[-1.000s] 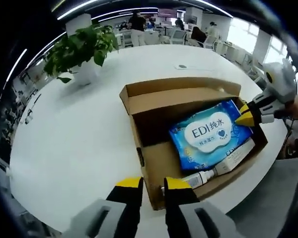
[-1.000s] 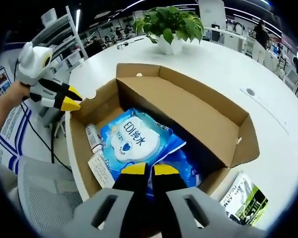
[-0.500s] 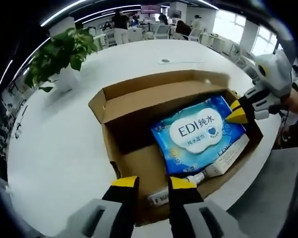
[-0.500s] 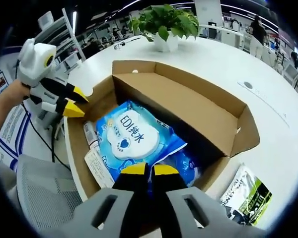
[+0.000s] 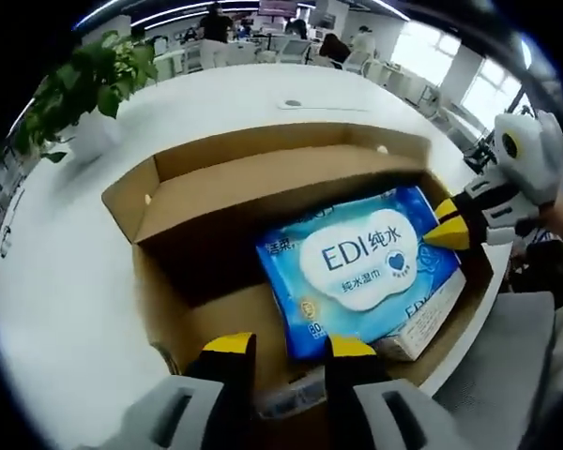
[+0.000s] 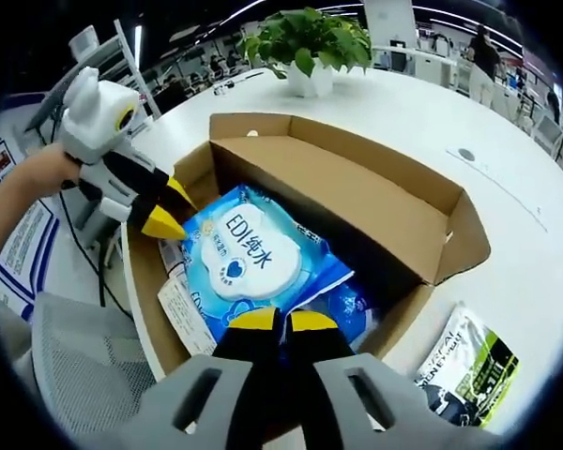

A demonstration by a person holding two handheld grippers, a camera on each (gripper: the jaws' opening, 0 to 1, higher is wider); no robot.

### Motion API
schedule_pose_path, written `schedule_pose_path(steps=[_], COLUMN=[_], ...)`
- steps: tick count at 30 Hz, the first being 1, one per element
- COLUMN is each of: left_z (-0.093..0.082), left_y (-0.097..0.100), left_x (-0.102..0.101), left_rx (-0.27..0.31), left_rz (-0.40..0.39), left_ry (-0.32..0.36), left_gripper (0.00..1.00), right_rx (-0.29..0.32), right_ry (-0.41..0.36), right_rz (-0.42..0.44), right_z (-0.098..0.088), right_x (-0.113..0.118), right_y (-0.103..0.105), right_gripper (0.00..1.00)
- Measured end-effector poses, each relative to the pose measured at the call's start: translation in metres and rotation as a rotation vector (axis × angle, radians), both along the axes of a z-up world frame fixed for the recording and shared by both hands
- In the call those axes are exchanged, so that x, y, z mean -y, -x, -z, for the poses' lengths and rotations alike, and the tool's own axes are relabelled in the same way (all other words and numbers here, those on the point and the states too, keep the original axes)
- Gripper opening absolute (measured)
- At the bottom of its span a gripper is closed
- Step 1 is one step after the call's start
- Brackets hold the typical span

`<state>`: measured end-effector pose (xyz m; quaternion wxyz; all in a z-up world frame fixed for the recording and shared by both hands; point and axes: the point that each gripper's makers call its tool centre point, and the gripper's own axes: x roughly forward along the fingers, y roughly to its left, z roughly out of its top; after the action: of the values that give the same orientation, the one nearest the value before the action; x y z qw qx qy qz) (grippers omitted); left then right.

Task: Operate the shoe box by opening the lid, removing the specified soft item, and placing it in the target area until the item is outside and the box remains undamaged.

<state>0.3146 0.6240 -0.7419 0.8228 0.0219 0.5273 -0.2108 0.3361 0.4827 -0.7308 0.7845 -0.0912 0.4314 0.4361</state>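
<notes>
Left hand-held gripper [image 6: 164,223] nearer wipes pack [image 6: 247,265]

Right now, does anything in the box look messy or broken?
Nothing looks broken. The shoe box is open and whole. The blue wipes pack lies tilted, propped on the smaller items beneath it, with the right tool pinching its edge.

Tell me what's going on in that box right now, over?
Box open on white table. Right gripper shut on blue wipes pack. Left gripper open, dipping in at the pack's other end. Small carton and bottle alongside the pack.
</notes>
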Motion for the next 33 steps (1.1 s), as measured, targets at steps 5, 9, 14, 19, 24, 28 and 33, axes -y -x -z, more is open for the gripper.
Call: schedule_pose_path(steps=[5, 9, 14, 19, 24, 28, 33], left_z=[0.007, 0.013, 0.015, 0.016, 0.012, 0.011, 0.007], left_y=[-0.002, -0.004, -0.003, -0.003, -0.003, -0.004, -0.003], left_x=[0.007, 0.012, 0.017, 0.018, 0.019, 0.018, 0.018], left_rx=[-0.041, -0.069, -0.097, -0.105, -0.082, -0.075, -0.055], left_rz=[-0.017, -0.061, -0.08, -0.1, -0.084, -0.088, -0.076], left_ry=[0.051, 0.103, 0.139, 0.149, 0.129, 0.123, 0.123], left_gripper=[0.27, 0.27, 0.22, 0.18, 0.09, 0.07, 0.05], right_rx=[-0.001, -0.001, -0.001, -0.003, -0.008, -0.016, -0.004], right_ry=[-0.002, -0.005, -0.007, -0.012, -0.019, -0.029, -0.038], right_rz=[0.002, 0.002, 0.005, 0.014, 0.036, 0.057, 0.068], right_z=[0.0, -0.001, 0.0, 0.0, 0.0, 0.0, -0.001], right_x=[0.0, -0.001, -0.001, -0.001, -0.001, 0.0, 0.0], right_y=[0.0, 0.0, 0.001, 0.0, 0.0, 0.0, -0.001], right_gripper=[0.01, 0.01, 0.01, 0.0, 0.0, 0.0, 0.0])
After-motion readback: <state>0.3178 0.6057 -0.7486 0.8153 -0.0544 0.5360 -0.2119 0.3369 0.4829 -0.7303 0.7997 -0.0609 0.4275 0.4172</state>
